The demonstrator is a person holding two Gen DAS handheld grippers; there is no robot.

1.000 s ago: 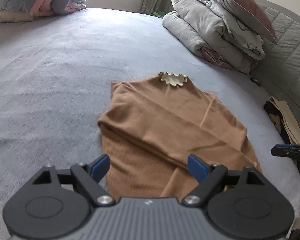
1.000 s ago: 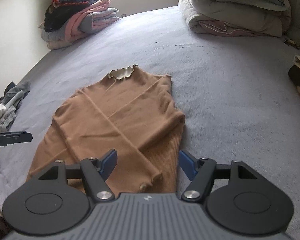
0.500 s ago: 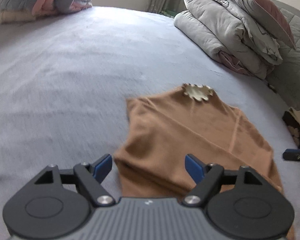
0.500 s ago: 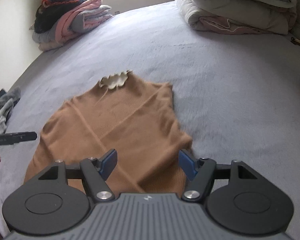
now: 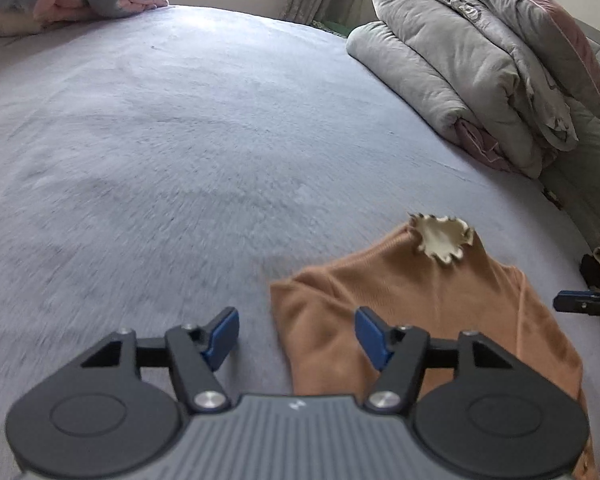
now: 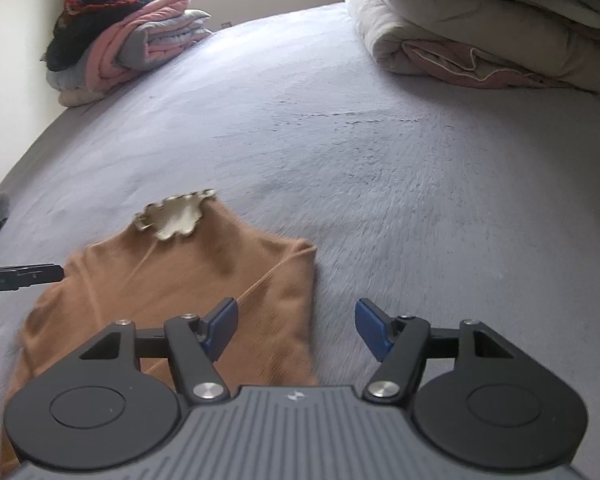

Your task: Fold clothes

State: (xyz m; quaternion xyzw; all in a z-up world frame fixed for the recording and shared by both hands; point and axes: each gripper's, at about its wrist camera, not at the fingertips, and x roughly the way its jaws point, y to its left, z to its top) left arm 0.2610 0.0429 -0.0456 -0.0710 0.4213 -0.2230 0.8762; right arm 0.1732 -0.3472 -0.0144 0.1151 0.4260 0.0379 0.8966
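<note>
Both claws have slid up along the brown top (image 5: pixel 412 300), which lies flat on the bed (image 5: pixel 180 160), low in each frame. The left gripper (image 5: pixel 296 334) is closing, the right gripper (image 6: pixel 296 328) spread; neither pinches cloth. A shoulder grab looks next.

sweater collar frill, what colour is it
Cream, off-white, against the tan-brown sweater. The ruffled collar shows best in the right wrist view.

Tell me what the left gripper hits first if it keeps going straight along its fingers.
Probably the left shoulder edge of the brown top, which lies between the closing jaws of the left gripper; nothing is gripped yet. Beyond it is only the grey bedcover. Depth is uncertain.
</note>
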